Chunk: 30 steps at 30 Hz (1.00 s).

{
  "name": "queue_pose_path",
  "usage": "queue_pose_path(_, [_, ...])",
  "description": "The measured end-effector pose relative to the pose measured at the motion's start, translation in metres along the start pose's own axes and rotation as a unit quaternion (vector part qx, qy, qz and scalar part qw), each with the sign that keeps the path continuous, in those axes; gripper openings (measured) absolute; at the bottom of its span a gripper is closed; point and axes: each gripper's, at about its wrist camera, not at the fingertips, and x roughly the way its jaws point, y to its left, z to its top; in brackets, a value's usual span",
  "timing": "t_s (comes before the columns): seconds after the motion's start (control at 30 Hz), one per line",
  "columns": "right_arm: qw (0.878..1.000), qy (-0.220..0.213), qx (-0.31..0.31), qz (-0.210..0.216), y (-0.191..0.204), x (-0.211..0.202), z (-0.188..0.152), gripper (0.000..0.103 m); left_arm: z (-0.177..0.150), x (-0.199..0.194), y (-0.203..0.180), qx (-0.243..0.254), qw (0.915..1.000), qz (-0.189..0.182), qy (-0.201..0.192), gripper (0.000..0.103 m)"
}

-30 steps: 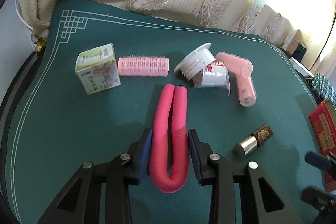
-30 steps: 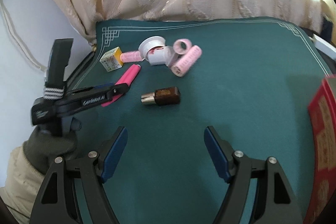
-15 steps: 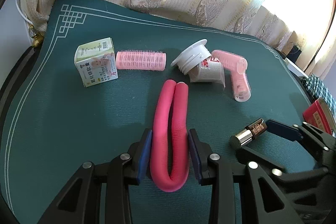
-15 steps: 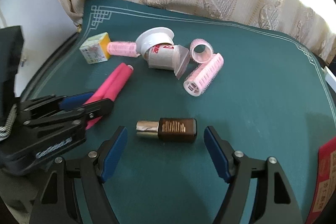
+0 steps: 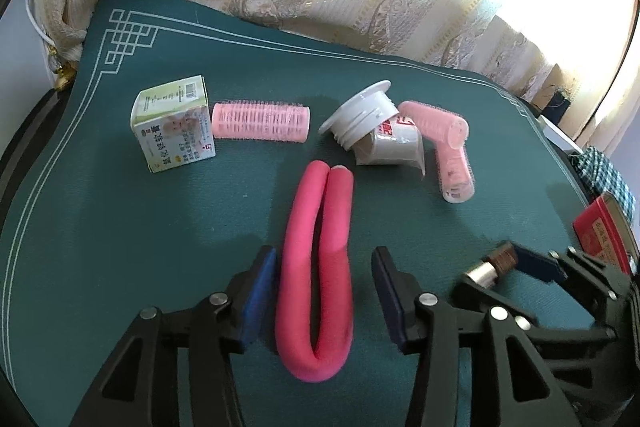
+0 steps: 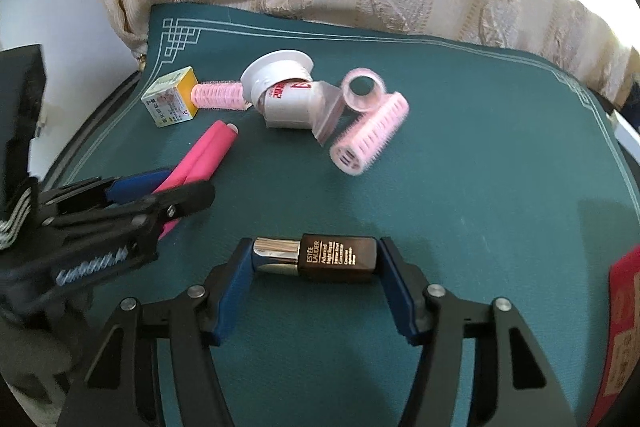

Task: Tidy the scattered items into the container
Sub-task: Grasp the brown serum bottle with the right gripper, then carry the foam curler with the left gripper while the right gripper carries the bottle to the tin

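My right gripper [image 6: 316, 263] closing endwise on serum bottle [image 6: 316, 258]; keep squeeze centred. Left gripper [image 5: 324, 291] opening, pink foam roller [image 5: 320, 267] between, unclamped.

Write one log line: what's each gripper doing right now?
left gripper: opening, pink foam roller between jaws | right gripper: closing around brown bottle | red box: at right edge

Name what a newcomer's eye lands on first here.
Probably the bent hot-pink foam roller, lying on the green mat between the left gripper's opening jaws, its right pad clear of the foam. Next, the brown serum bottle lying crosswise between the right gripper's closing jaws. Behind them sits a cluster of pale pink hair rollers around a tipped white cup.
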Motion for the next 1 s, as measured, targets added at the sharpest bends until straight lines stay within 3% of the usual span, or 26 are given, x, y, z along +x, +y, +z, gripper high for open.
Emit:
queue_pose_path(0.1, [1.0,-0.004,0.012,0.006,-0.004,-0.004,-0.004,0.065,0.003,0.004,-0.003,0.011,0.9999,0.013,0.001,0.049])
queue_pose_path(0.13, [1.0,-0.005,0.014,0.007,-0.004,-0.005,-0.004,0.065,0.002,0.004,-0.005,0.016,0.9997,0.017,0.001,0.036])
queue_pose_path(0.17, [1.0,-0.006,0.017,0.007,-0.005,-0.007,-0.005,0.065,0.001,0.004,-0.006,0.02,0.9996,0.019,0.0,0.033])
queue_pose_path(0.7, [0.997,-0.064,0.044,0.012,-0.022,-0.072,-0.031,0.065,-0.019,-0.043,-0.031,0.033,0.9988,-0.011,-0.033,0.033])
queue_pose_path(1.0, [0.992,-0.098,0.078,0.0,-0.056,-0.119,-0.054,0.065,-0.034,-0.064,-0.078,0.06,0.9967,-0.042,-0.034,0.033])
